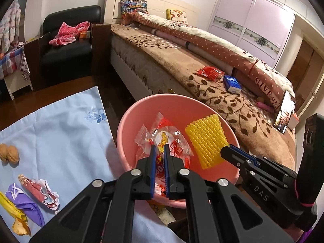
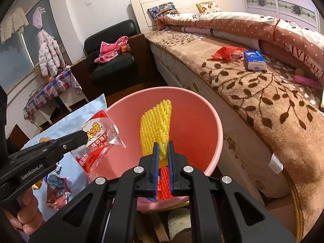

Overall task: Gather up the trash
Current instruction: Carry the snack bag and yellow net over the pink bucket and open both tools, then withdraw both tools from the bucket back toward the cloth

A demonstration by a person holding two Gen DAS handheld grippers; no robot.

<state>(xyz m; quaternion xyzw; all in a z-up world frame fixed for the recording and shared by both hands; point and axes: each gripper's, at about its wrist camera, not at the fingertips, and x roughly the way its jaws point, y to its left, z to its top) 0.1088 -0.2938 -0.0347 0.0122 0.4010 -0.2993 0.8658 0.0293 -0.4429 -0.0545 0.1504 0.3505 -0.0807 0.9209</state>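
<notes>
A pink basin [image 1: 129, 111] stands on the floor between a blue cloth and the bed. My left gripper [image 1: 159, 146] hangs over it, shut on a red and clear snack wrapper [image 1: 162, 137]. From the right wrist view the wrapper [image 2: 97, 141] dangles from the left gripper [image 2: 85, 135] at the basin's [image 2: 202, 111] left rim. My right gripper [image 2: 163, 143] is shut on a yellow foam net [image 2: 156, 125] above the basin, with an orange net [image 2: 165, 182] showing further back between its jaws. The left wrist view shows the yellow net [image 1: 206, 139] at the right gripper's [image 1: 224, 150] tip.
The blue cloth [image 1: 60, 131] carries walnuts [image 1: 9, 154], crumpled paper [image 1: 44, 192], a purple wrapper [image 1: 26, 204] and peel. On the bed [image 1: 202, 99] lie a red packet [image 1: 210, 73] and a blue tissue pack [image 1: 231, 84]. A black armchair [image 1: 66, 46] stands behind. A hand [image 2: 26, 218] grips the left handle.
</notes>
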